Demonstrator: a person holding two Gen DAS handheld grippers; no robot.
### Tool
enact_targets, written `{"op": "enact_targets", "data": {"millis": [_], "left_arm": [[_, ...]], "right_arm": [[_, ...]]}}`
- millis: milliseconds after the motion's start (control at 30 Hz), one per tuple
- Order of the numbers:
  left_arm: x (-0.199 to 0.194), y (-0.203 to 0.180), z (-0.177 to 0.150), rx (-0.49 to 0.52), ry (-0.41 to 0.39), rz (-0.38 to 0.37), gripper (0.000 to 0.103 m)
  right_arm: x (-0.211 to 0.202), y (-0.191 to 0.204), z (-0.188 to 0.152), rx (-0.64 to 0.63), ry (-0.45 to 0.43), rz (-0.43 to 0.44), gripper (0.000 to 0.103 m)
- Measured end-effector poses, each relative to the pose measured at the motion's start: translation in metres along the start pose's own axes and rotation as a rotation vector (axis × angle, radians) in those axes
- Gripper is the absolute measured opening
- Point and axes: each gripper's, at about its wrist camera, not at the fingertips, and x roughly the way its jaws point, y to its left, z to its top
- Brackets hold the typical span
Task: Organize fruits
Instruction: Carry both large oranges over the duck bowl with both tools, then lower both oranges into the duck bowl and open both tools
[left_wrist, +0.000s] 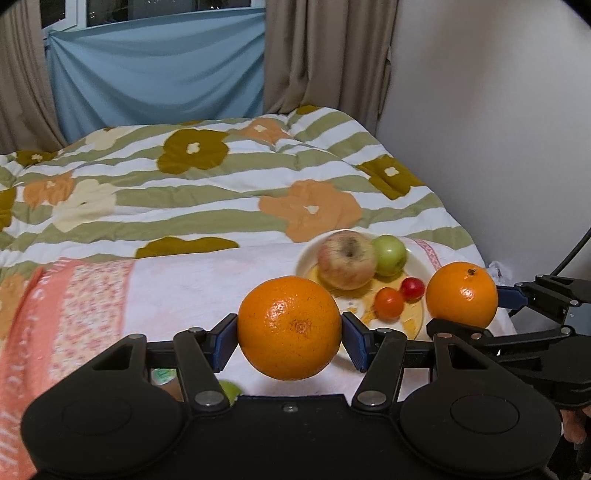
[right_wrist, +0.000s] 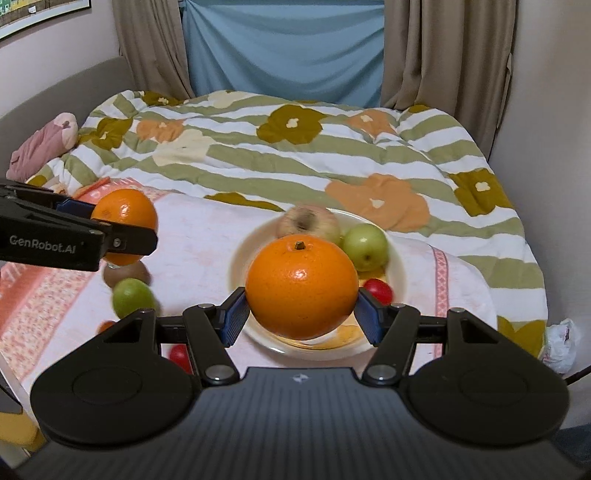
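Both round oranges, one (left_wrist: 289, 328) between blue ribbed pads (left_wrist: 224, 341) of the black left gripper (left_wrist: 289, 334), the other (right_wrist: 301, 288) in the black right gripper (right_wrist: 301, 308), are vivid orange. Cream round plate (right_wrist: 397, 273) has yellow smears. On it: a blotchy red-yellow apple (left_wrist: 346, 258), a pale green small apple (left_wrist: 389, 255), a red cherry tomato (left_wrist: 412, 288) and an orange-red one (left_wrist: 388, 303). Quilted bedspread (left_wrist: 207, 192): olive and white stripes with orange, mustard and cream flowers. Towel (left_wrist: 74, 295): pink-white, coral floral border. Curtains (right_wrist: 443, 55) beige, sheet (right_wrist: 284, 51) pale blue.

Bare plate rim (right_wrist: 400, 275) beyond apple (right_wrist: 308, 221), tomatoes (left_wrist: 388, 303).
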Motion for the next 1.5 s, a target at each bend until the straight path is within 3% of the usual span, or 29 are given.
{"op": "enact_targets", "data": {"millis": [367, 800, 867, 900, 933, 1033, 1500], "left_arm": [[0.071, -0.039, 0.01, 0.006, 0.066, -0.006, 0.063], [0.124, -0.06, 0.006, 0.053, 0.141, 0.007, 0.064], [0.122, -0.063, 0.007, 0.066, 0.123, 0.014, 0.072], [0.117, -0.064, 0.008, 0.073, 0.106, 0.028, 0.091], [0.113, -0.065, 0.009, 0.079, 0.084, 0.039, 0.103], [0.099, -0.066, 0.011, 0.112, 0.038, 0.069, 0.103], [0.076, -0.045, -0.002, 0.023, 0.081, 0.101, 0.103]], "right_arm": [[0.035, -0.049, -0.007, -0.025, 0.052, 0.026, 0.077], [0.06, -0.065, -0.012, -0.053, 0.076, 0.05, 0.077], [0.06, -0.066, -0.012, -0.051, 0.078, 0.049, 0.077], [0.06, -0.066, -0.012, -0.05, 0.08, 0.048, 0.077], [0.06, -0.067, -0.012, -0.05, 0.082, 0.047, 0.077], [0.06, -0.068, -0.013, -0.05, 0.084, 0.045, 0.077], [0.069, -0.062, -0.013, -0.072, 0.084, 0.06, 0.077]]}}
